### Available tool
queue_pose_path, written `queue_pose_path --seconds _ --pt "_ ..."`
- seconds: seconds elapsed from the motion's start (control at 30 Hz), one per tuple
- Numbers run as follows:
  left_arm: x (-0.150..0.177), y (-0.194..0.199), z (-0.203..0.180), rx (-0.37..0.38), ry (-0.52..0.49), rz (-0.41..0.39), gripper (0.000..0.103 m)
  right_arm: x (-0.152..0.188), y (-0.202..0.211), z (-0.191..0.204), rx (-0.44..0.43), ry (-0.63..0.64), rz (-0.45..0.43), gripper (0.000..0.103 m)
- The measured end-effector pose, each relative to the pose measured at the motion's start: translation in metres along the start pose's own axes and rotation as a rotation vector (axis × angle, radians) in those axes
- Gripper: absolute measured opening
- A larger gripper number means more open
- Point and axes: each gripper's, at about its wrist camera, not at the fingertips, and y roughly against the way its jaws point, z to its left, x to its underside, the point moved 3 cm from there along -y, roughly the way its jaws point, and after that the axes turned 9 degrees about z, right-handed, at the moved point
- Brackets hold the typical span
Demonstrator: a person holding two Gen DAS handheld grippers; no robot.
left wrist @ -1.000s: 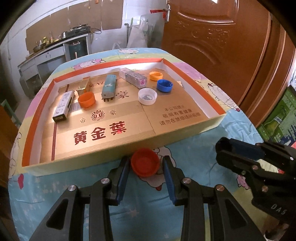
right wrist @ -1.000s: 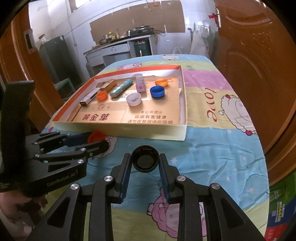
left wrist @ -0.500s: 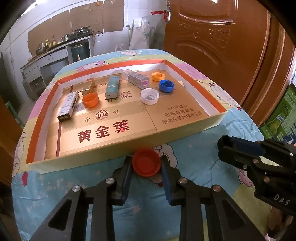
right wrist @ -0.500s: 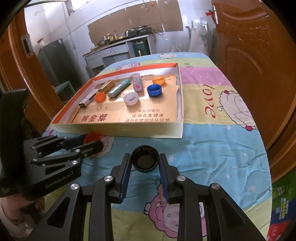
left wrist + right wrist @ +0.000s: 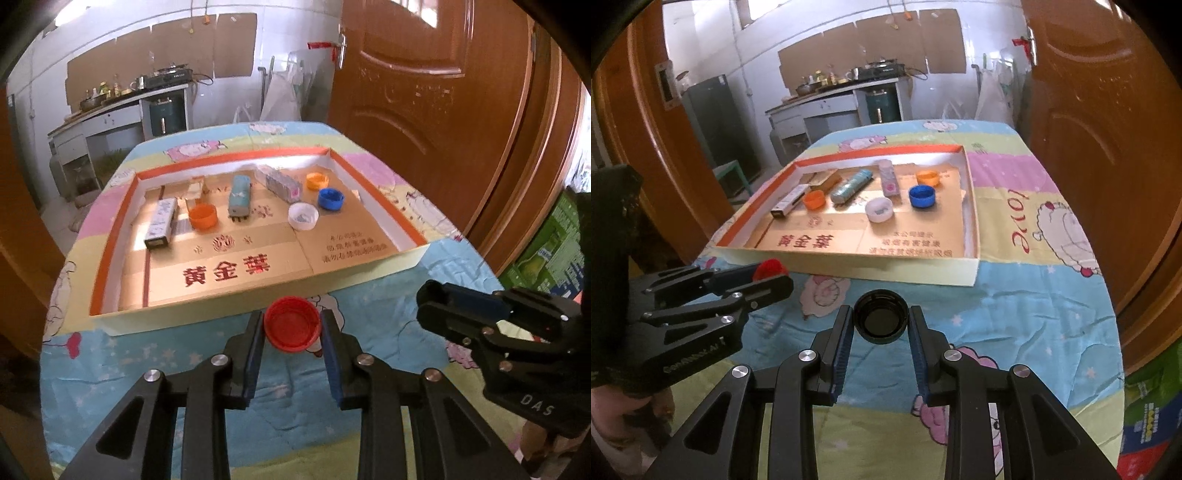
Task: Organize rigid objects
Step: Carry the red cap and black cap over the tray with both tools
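My left gripper (image 5: 292, 332) is shut on a red bottle cap (image 5: 291, 328), held above the patterned cloth just in front of the cardboard tray (image 5: 258, 299). My right gripper (image 5: 881, 325) is shut on a black bottle cap (image 5: 881, 321), also off the cloth near the tray's front wall (image 5: 886, 273). In the right wrist view the left gripper (image 5: 768, 278) shows at the left with the red cap (image 5: 770, 267) at its tip. Inside the tray lie an orange cap (image 5: 202, 216), a white cap (image 5: 303, 216), a blue cap (image 5: 331, 198), a second orange cap (image 5: 317, 181) and several small boxes.
The table is covered by a cartoon-print cloth (image 5: 1015, 295). A brown wooden door (image 5: 424, 92) stands close on the right. A kitchen counter (image 5: 122, 110) is behind the table. A green carton (image 5: 546, 258) sits on the floor at right.
The left gripper's jaws closed onto the red cap and lifted it. Both grippers rose a little, so the tray looks smaller and farther. The right gripper kept its hold on the black cap.
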Motion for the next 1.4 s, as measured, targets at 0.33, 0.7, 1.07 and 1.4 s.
queue_pose_path --seconds 0.33,0.7,1.07,1.4 --pt "-0.004 0.043 0.015 0.008 0.042 -0.085 0.031 -0.016 0.024 0.023 0.01 0.043 -0.043 0.031" --pt "-0.014 0.059 0.036 0.006 0.088 -0.106 0.031 -0.038 0.035 0.032 0.01 0.055 -0.074 0.031" --pt "-0.024 0.047 0.041 0.014 0.11 -0.094 0.031 -0.056 0.026 0.038 -0.011 0.071 -0.063 0.031" --pt "-0.035 0.023 0.054 0.015 0.133 -0.059 0.031 -0.069 0.001 0.033 -0.017 0.057 -0.027 0.031"
